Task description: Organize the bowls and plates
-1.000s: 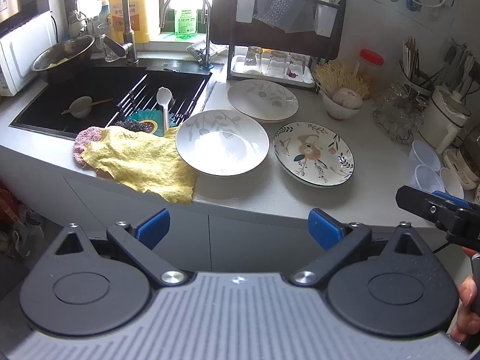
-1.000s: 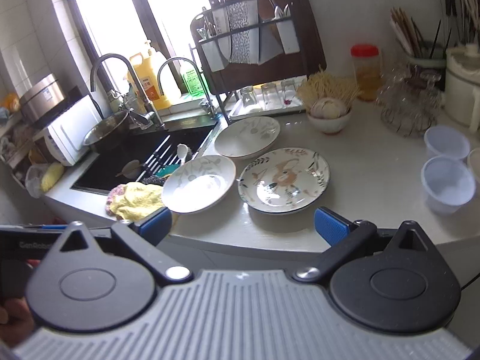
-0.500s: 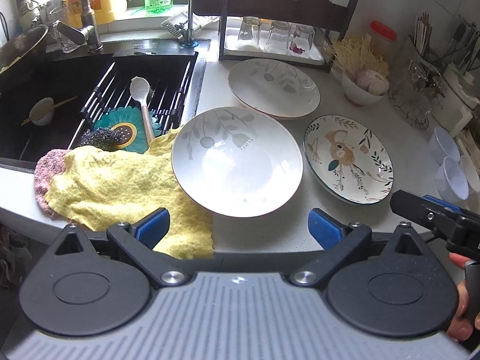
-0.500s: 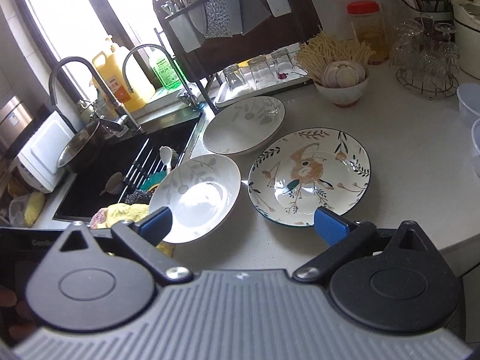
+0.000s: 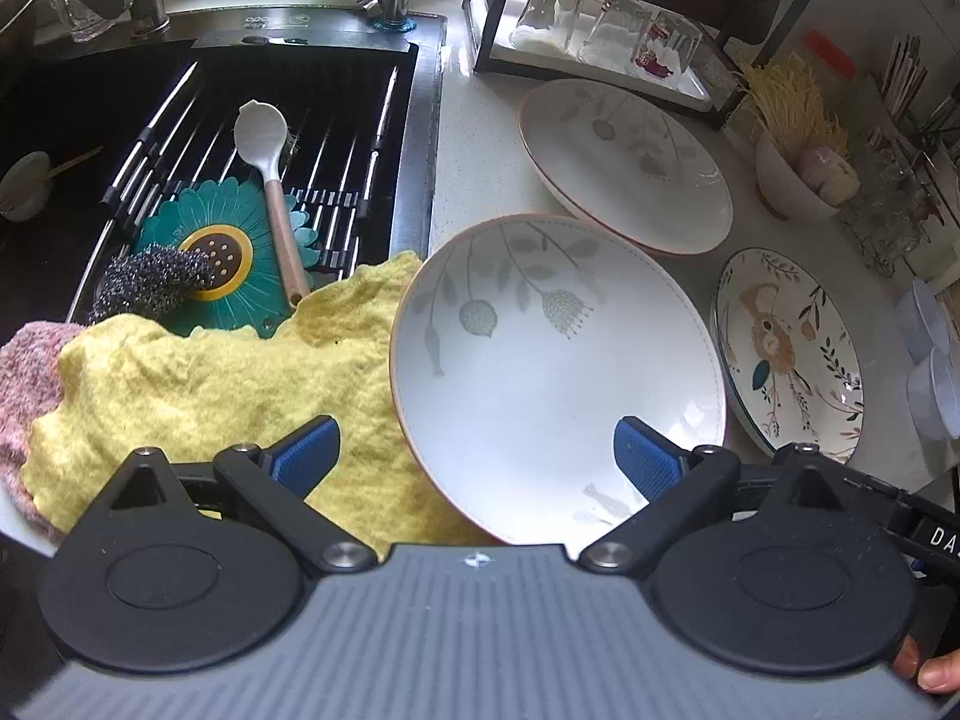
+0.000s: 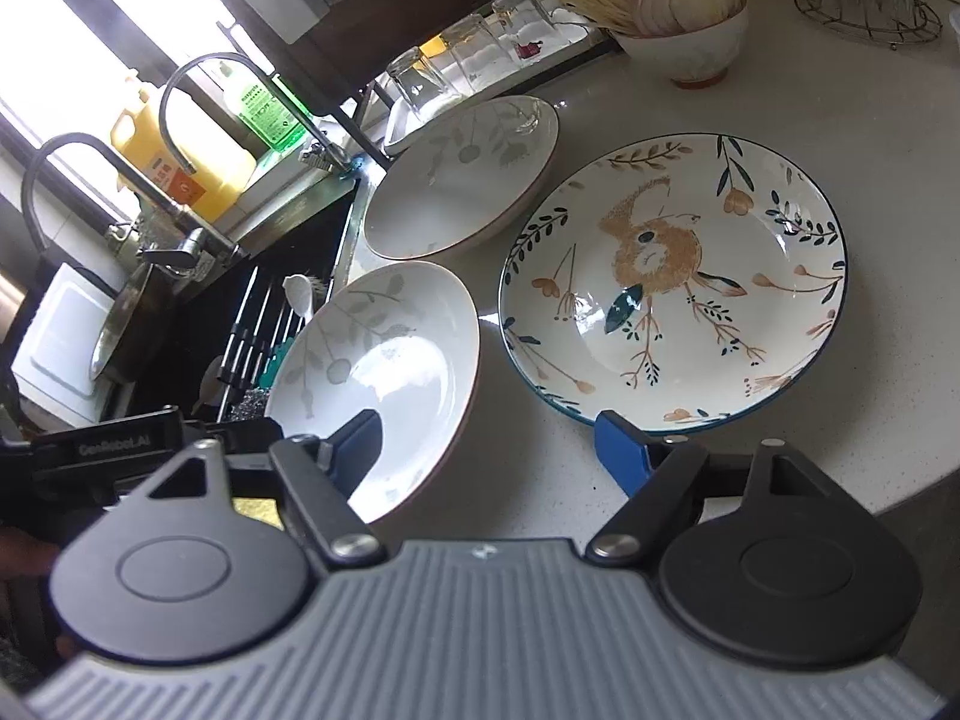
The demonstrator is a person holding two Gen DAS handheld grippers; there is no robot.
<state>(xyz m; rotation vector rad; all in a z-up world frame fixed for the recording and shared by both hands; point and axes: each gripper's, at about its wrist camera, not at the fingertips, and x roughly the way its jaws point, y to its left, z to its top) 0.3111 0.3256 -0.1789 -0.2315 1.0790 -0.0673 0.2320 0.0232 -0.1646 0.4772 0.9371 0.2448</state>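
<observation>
Both views had closed in on the counter (image 5: pixel 480 138) since a second earlier; the whole kitchen no longer showed, only its front edge.

Sink (image 5: pixel 210 138) at the counter's left end held a rack, spoon and scourer. Yellow cloth (image 5: pixel 198 384) lay over the front edge beside it.

Three dishes sat apart from any stack: leaf-pattern bowl (image 5: pixel 558 372) at the front edge, touching the cloth; second leaf-pattern bowl (image 5: pixel 624 162) behind it, near the glass rack; painted plate (image 6: pixel 672 282) to the right.

Left gripper (image 5: pixel 474 450) was spread wide, empty, its right finger over the front bowl's rim. Right gripper (image 6: pixel 489 444) was wide, empty, between front bowl and painted plate.

Judgement: approach under way, nothing grasped yet.
</observation>
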